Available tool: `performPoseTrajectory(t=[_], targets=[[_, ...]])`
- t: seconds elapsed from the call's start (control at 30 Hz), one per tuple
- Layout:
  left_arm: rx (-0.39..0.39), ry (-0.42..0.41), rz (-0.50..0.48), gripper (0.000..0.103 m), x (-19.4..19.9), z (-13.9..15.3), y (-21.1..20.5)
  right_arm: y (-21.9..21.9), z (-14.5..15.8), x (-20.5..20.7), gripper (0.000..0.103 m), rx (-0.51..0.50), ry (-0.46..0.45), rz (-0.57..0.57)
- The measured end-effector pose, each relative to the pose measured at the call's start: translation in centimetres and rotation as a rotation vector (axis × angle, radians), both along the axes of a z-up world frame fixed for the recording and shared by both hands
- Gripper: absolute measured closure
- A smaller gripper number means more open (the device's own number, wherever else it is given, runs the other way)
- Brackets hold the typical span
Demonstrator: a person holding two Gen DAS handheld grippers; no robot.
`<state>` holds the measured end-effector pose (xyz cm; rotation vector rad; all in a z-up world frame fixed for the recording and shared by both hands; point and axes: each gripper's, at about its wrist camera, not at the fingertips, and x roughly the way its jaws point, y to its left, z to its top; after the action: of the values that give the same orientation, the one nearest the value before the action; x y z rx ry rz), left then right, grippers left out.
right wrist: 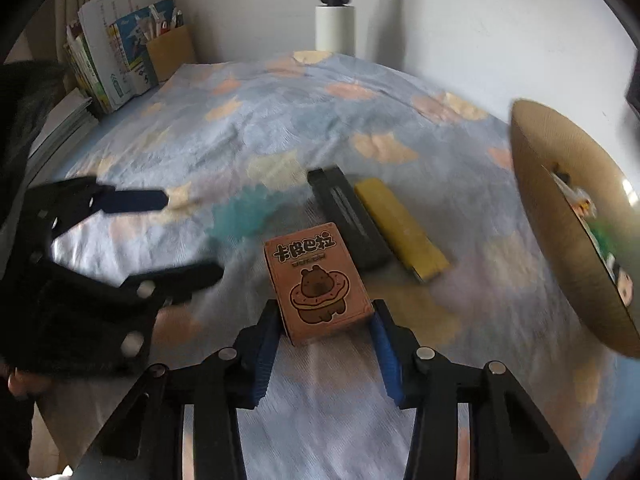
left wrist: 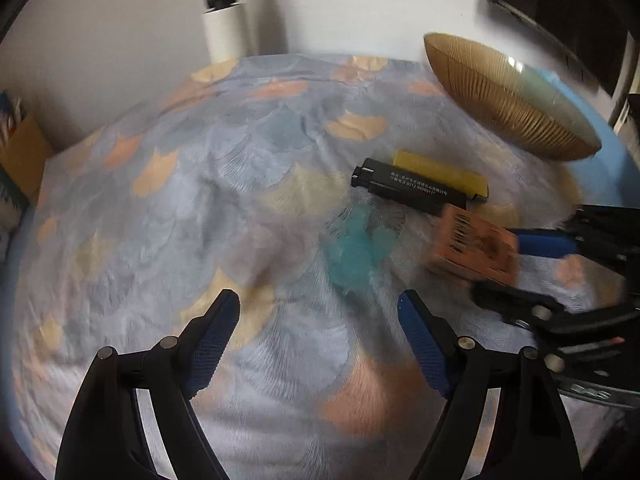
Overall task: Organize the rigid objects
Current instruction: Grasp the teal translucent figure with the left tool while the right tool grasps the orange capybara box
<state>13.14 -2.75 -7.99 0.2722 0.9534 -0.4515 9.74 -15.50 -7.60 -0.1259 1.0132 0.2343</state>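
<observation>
The right hand-held gripper (right wrist: 324, 324) clamps the orange card box (right wrist: 318, 280) by its sides, right at the middle of the tabletop (right wrist: 280, 120). Just beyond lie a black bar (right wrist: 348, 220) and yellow bar (right wrist: 400, 230), touching. The left hand-held gripper (left wrist: 320, 320) hangs released.

Patterned cloth (right wrist: 280, 128), books (right wrist: 116, 52) at its corner, white post (right wrist: 335, 28) behind.
</observation>
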Motion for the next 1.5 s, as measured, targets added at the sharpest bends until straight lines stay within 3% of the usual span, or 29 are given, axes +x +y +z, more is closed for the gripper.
performPoseTrajectory(t=[0.1,0.2,0.23,0.4,0.7,0.83,1.07,1.13,1.2,1.27,1.5], targets=[[-0.006,-0.004,-0.012,0.031,0.7,0.0,-1.0,-0.9,0.1,-1.2,0.059,0.014,0.005,0.002],[-0.026,-0.009,-0.025,0.063,1.2,0.3,-1.9,-0.9,0.1,-2.5,0.059,-0.031,0.004,0.015],[-0.03,-0.013,-0.028,0.078,1.3,0.2,-2.0,-0.8,0.0,-2.9,0.059,-0.047,-0.003,0.024],[-0.03,-0.074,0.029,0.078,-1.0,1.2,-1.1,-0.6,-0.1,-4.2,0.059,-0.04,-0.002,0.053],[-0.093,-0.052,0.255,0.078,-9.2,1.4,3.8,-0.1,-0.1,-9.1,0.059,-0.05,0.014,0.102],[0.035,-0.061,0.393,0.078,-12.2,0.2,3.7,0.3,0.2,-11.3,0.059,-0.037,0.027,0.116],[0.014,-0.077,0.386,0.078,-14.2,0.2,3.2,0.8,-0.2,-13.4,0.059,-0.018,0.048,0.124],[0.006,-0.082,0.389,0.077,-14.2,0.1,3.3,0.5,-0.1,-13.4,0.041,0.0,0.061,0.111],[-0.015,-0.078,0.401,0.076,-14.3,0.1,3.6,0.1,-0.2,-13.3,0.037,0.009,0.067,0.081],[-0.001,-0.087,0.421,0.065,-14.3,0.0,3.6,0.0,-0.3,-13.2,0.037,0.006,0.071,0.074],[-0.029,-0.076,0.434,0.064,-14.1,-0.1,4.0,1.1,-0.3,-11.0,0.036,0.033,0.07,-0.003]])
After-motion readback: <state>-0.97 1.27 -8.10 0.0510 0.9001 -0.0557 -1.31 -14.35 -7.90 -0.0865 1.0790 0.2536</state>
